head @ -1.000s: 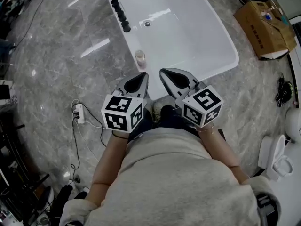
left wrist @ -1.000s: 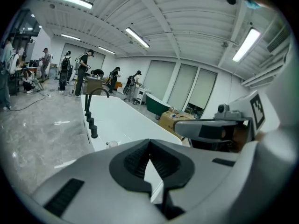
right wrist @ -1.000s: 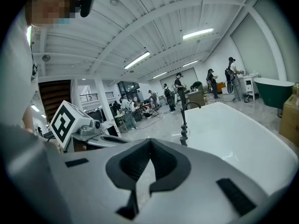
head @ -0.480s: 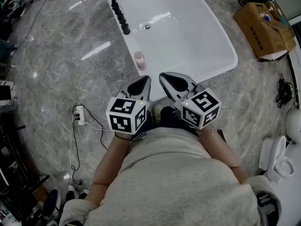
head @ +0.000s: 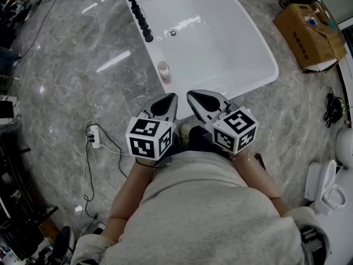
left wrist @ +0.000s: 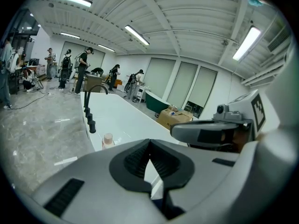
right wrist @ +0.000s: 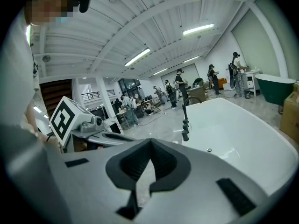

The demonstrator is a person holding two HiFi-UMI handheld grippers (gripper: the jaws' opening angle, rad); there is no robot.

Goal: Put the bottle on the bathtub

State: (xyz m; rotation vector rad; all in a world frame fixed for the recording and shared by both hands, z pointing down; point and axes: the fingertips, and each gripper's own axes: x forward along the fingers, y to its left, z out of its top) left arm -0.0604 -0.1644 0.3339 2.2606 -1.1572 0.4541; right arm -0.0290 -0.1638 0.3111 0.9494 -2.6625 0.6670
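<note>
— Your grip?
— My left claw (head: pixel 167 99) and right claw (head: pixel 194 97), near me, are both pressed together, holding nothing.
— And the bottle (head: pixel 163 69)?
— Farther off, upright on the bathtub (head: pixel 259 76) rim, left side, nearer than the tap (head: pixel 142 16).

cardboard box (head: pixel 309 29), power strip (head: pixel 94 133)

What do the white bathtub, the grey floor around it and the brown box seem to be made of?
The white bathtub looks like glossy acrylic or enamel: smooth, with bright reflections. The grey veined floor seems polished marble or marble-look tile: pale veins, mirror-like glare. The brown box looks like matte cardboard, with folded flaps.
</note>
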